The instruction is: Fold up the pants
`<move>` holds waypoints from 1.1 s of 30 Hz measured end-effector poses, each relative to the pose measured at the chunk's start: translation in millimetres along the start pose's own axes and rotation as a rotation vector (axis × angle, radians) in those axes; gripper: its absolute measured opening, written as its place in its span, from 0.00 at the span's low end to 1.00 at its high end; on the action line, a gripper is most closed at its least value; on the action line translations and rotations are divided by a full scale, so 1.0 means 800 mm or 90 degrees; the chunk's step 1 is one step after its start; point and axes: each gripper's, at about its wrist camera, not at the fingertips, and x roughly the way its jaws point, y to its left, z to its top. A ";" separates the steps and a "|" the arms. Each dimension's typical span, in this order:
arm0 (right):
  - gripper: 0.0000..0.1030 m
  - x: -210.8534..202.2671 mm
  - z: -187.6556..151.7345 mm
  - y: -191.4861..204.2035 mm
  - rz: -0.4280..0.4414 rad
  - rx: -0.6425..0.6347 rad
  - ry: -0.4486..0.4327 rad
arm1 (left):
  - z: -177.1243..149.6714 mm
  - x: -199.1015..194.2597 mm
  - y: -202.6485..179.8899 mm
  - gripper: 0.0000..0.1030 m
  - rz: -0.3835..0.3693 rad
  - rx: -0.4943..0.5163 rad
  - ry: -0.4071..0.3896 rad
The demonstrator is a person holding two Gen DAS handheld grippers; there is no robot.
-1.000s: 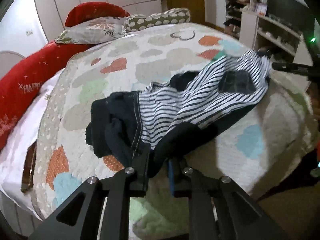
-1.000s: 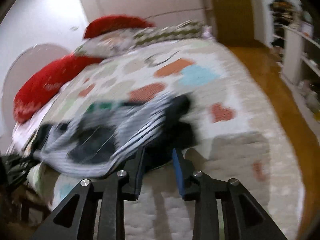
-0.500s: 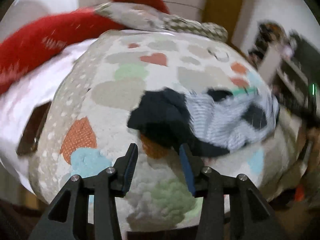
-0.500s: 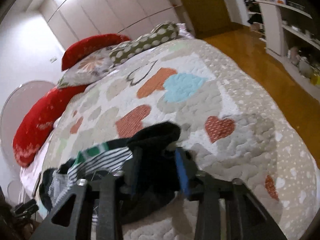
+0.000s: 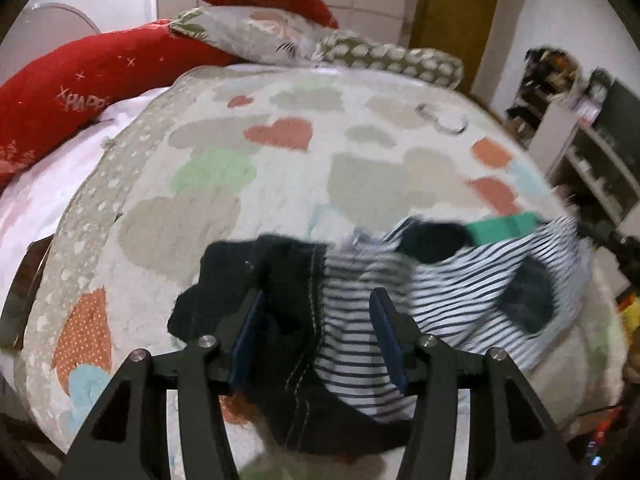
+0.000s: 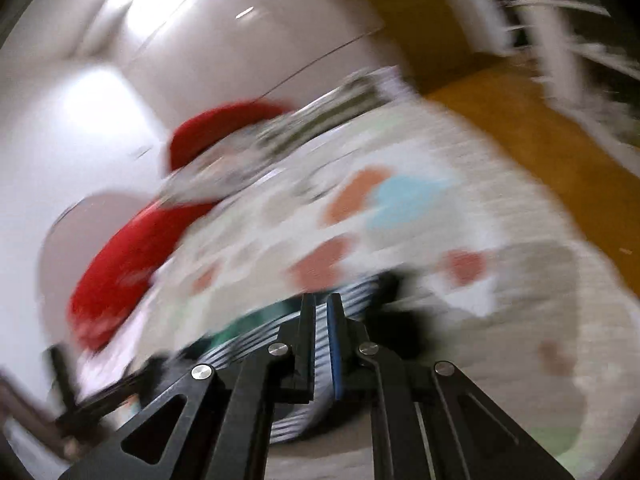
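Left tool (image 5: 318, 322): jaws spread wide, released, pointing across the bed toward the pillows at 12 o'clock. The pants (image 5: 304, 312) lie bunched on the quilt (image 5: 224, 216) right between and under its fingers (image 5: 250, 328); dark denim side toward 9 o'clock, striped lining toward 3 o'clock, with a green tag (image 5: 502, 228) at about 2 o'clock. Cannot tell whether the pads touch the cloth.

Right tool (image 6: 319, 334): jaws nearly together, clenched on a fold of the striped fabric of the pants (image 6: 320, 344); a strip of stripes shows in the narrow gap. Its view is heavily motion-blurred and tilted, bed running off to 12 o'clock, wooden floor (image 6: 560, 152) at 2 o'clock.

Versus 0.5 s ago:
- Left tool was also open but sat short of the pants with the quilt showing between its fingers; now the garment fills the gap. One second ago it was pinched on the dark hem.
- Right tool's jaws were wider around a thick dark bunch; now the gap is much narrower, on thin striped cloth.
- Right view was sharp then and is smeared now.
- Pants lie nearer the foot edge of the bed in the left view, lining spread more to 3 o'clock.

Red bolster (image 5: 80, 80) and patterned pillows (image 5: 272, 36) sit at the head of the bed, 10 to 12 o'clock.
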 end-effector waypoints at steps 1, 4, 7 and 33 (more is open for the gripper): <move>0.07 0.012 -0.003 0.004 0.018 -0.004 0.020 | -0.005 0.007 0.001 0.51 0.005 0.001 0.007; 0.07 0.047 -0.009 -0.018 -0.074 0.007 0.059 | -0.020 0.018 0.006 0.51 0.009 0.014 0.014; 0.05 0.037 -0.014 -0.073 -0.127 0.097 0.047 | -0.029 0.018 0.003 0.51 0.016 0.039 0.000; 0.19 0.002 0.009 -0.105 -0.074 0.169 -0.011 | -0.010 0.022 -0.042 0.56 0.006 0.061 -0.002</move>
